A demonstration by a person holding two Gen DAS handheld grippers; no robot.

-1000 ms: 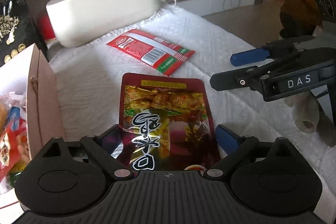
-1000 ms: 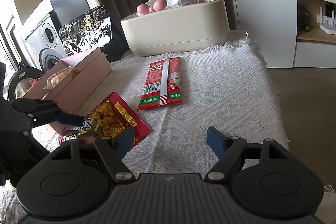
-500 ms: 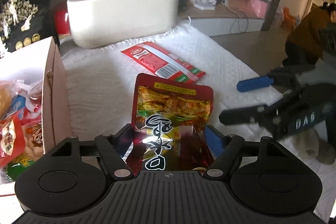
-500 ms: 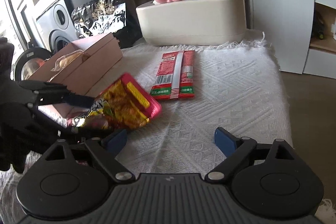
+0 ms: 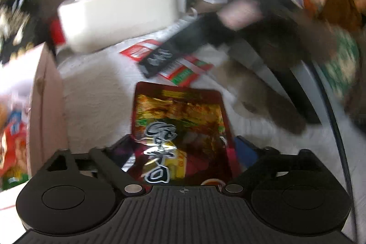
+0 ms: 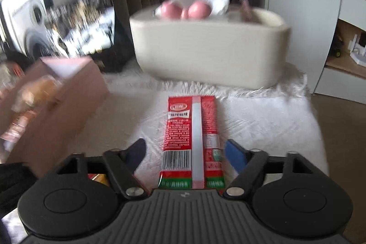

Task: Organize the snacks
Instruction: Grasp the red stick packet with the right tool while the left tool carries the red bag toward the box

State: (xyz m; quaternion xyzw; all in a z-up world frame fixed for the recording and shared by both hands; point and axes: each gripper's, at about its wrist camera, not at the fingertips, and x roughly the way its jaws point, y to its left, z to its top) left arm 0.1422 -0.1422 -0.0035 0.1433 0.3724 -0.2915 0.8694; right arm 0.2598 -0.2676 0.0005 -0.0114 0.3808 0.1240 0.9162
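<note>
Dark-red foil pouch (image 5: 180, 129) sits clamped between the left tongs (image 5: 183, 152), its far end sticking out forward above the white cloth (image 5: 96, 93) on the table. Just left of these tongs stands a pink box (image 5: 47, 102), with snack packs (image 5: 11, 136) blurred inside it. Beyond the pouch, the right tongs (image 5: 157, 61) appear as a dark blur over a red sachet (image 5: 183, 70). Farthest off stands a cream tub (image 5: 119, 15).

Right wrist view: the right tongs (image 6: 186, 152) are spread wide, one finger (image 6: 235, 154) on either side of the sachet's (image 6: 192, 138) near end, which lies flat on the cloth (image 6: 263, 120); whether they touch it cannot be told. Left and ahead is the box (image 6: 57, 106); straight ahead, past the sachet, the tub (image 6: 210, 52) holds pink balls (image 6: 185, 10).
</note>
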